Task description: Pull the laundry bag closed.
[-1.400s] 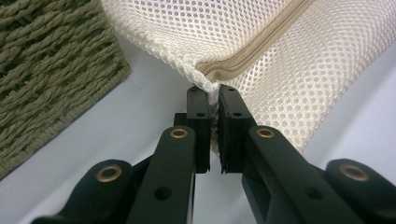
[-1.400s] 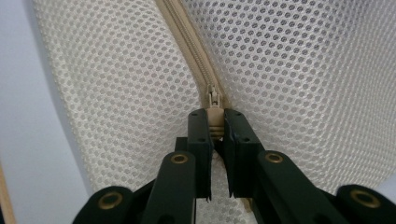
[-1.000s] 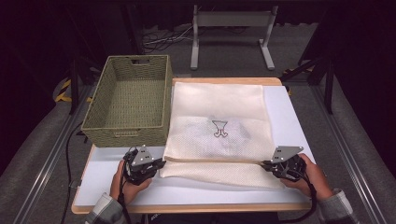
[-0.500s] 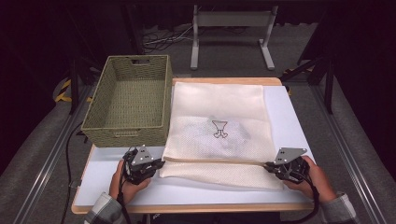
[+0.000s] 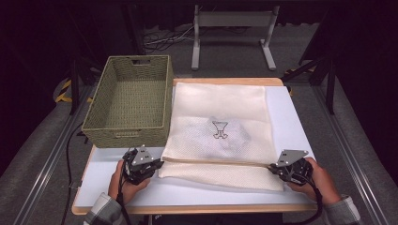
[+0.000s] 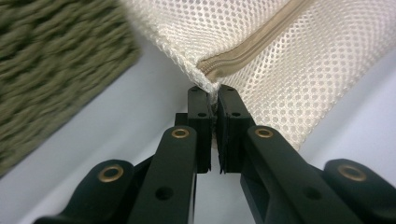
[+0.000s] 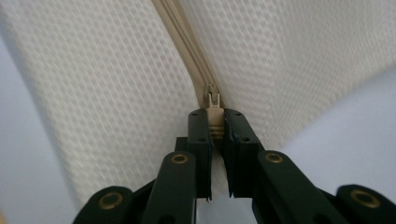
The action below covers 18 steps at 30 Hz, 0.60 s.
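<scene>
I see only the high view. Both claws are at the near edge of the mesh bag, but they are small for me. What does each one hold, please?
Observer: The left claw is shut on the corner of the mesh bag, right where the zipper ends.
Operator: And the right one?
Observer: The right claw is shut on the zipper pull, a small beige tab between its jaws.
Operator: Is the zipper open or closed beyond the pull?
Observer: In the right claw's view the zipper tape beyond the pull looks joined, with no gap in it; the far part is blurred.
</scene>
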Motion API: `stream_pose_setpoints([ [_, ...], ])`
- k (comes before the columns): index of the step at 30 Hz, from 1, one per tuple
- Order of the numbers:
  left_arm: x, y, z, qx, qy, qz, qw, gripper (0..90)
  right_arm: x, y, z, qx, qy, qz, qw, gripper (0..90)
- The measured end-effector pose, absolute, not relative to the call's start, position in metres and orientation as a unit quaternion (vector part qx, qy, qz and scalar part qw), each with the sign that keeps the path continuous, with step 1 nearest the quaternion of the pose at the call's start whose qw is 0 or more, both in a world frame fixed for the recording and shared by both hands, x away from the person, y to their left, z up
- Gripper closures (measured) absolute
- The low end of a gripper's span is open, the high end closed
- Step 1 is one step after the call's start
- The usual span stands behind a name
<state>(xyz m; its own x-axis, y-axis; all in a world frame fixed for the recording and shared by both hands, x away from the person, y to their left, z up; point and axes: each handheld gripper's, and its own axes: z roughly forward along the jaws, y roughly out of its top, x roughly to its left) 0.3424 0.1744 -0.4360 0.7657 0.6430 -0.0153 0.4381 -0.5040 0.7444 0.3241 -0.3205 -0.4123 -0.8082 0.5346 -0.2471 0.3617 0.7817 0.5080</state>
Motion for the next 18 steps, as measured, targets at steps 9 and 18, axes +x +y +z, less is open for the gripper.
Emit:
stream_pose_setpoints([
  [9,0.3391,0.1747,-0.4372,0.861,0.311,0.134,0.378,85.9,0.3222,-0.3301,-0.4113,0.255,0.919,0.243,0.178,82.5],
  [18,0.334,0.1738,-0.4386,0.864,0.3,0.129,0.383,85.8,0.3237,-0.3315,-0.4115,0.259,0.917,0.24,0.185,82.4],
])
